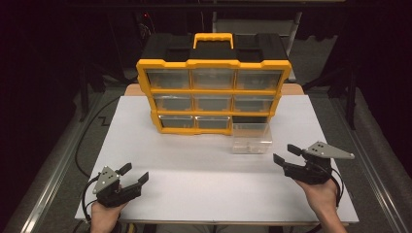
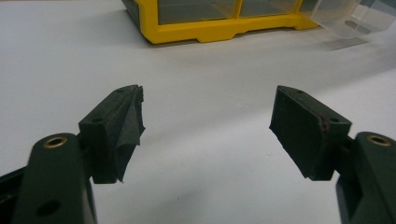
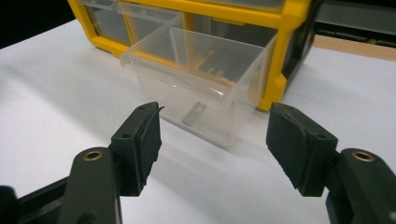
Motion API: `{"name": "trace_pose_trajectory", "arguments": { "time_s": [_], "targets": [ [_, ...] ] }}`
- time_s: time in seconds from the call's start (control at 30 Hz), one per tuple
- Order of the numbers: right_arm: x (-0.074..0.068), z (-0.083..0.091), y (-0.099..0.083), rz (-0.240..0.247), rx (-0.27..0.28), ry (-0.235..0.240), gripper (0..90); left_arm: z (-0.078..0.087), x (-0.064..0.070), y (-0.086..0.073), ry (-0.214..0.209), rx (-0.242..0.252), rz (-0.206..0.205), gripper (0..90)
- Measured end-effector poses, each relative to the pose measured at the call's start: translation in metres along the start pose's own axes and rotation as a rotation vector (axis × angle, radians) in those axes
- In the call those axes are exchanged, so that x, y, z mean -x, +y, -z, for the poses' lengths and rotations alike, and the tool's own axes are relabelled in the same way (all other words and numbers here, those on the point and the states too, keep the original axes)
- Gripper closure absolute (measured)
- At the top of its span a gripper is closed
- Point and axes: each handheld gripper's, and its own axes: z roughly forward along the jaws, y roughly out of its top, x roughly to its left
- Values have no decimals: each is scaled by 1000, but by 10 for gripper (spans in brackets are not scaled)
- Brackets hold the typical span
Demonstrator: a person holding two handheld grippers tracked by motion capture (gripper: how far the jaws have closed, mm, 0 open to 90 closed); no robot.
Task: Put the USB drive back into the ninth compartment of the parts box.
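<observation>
While both tongs gape empty, left tongs (image 1: 133,175), right tongs (image 1: 283,154) near clear drawer (image 1: 251,138), yellow organizer (image 1: 214,90) behind

Open table (image 1: 194,170) before clear drawer (image 1: 251,138)

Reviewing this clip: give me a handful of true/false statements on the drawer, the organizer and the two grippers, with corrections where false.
1. The clear drawer sits on the white table in front of the yellow organizer. True.
2. The right gripper is clamped on the drawer. False: its jaws stand open, short of the drawer.
3. The left gripper is open and holds nothing. True.
4. Every slot of the organizer holds a drawer. False: the bottom right slot is vacant.
5. The drawer is packed to the brim. False: the right gripper view shows one small flat piece at its bottom.
</observation>
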Motion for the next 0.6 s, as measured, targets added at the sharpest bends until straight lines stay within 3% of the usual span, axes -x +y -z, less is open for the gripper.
{"name": "trace_pose_trajectory", "arguments": {
  "time_s": [0.33,0.6],
  "targets": [
    [11,14,-26,-56,24,-31,333,0,-1,0,-1,2,6,264],
    [16,22,-41,-73,45,-45,308,0,0,0,3,2,7,263]
  ]
}}
